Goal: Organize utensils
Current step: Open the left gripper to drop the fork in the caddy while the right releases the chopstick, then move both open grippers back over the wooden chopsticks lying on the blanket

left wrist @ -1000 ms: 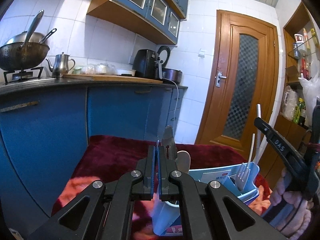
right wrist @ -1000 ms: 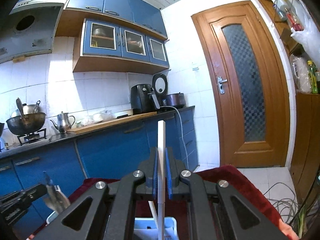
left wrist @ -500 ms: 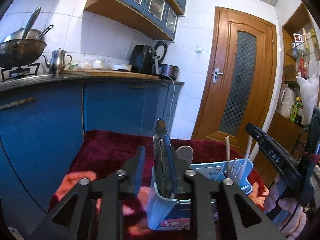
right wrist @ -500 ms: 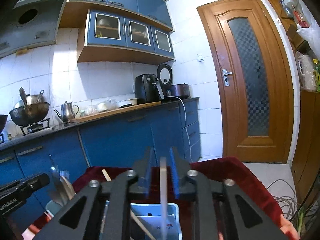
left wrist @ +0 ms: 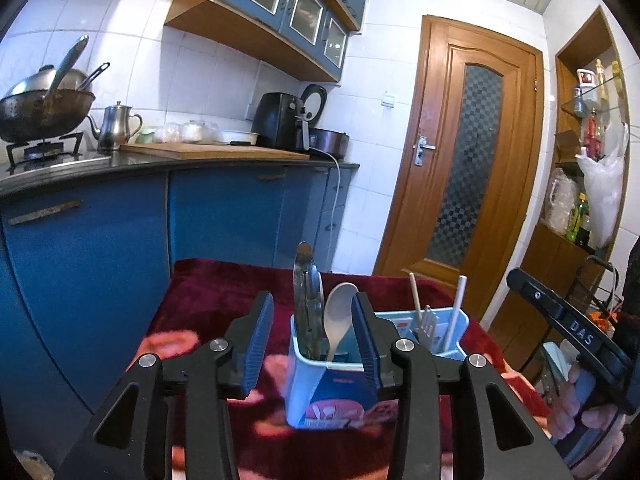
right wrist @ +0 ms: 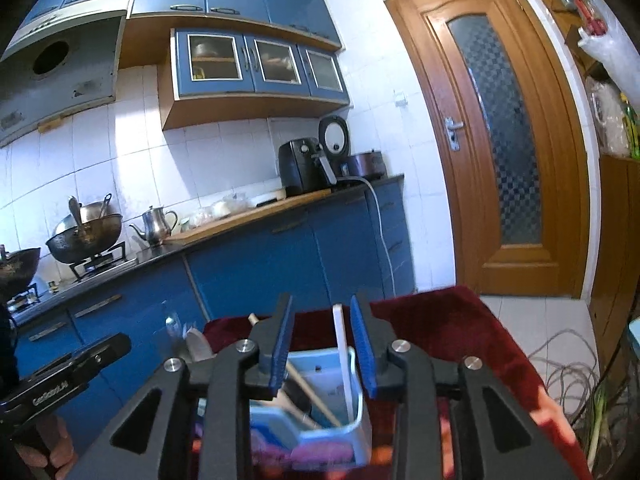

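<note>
Light-blue utensil caddy (left wrist: pixel 320 384) on red blanket (left wrist: pixel 208 300) already holds metal knife (left wrist: pixel 306 304), spoon (left wrist: pixel 338 316), fork (left wrist: pixel 426 322), white chopstick (right wrist: pixel 343 356). Left gripper (left wrist: pixel 314 336), right gripper (right wrist: pixel 323 350): jaws opening, gripping nothing. No loose utensils visible.

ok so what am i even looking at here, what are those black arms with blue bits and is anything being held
There is no robot here. A person holds a hand-operated gripper in each hand, and a wide-angle camera on each one looks forward along its two fingers. The black bars with blue pads are those fingers.

One picture is from the left gripper, the other from the right gripper. In the left view you also see the person's right hand on its handle.

In front, on a dark red patterned cloth, stands a light blue utensil holder. It holds a metal utensil, a pale spoon, a fork, a wooden chopstick and a white stick.

Nothing is held: both grippers' jaws are opening, and the pads touch no utensil.
</note>
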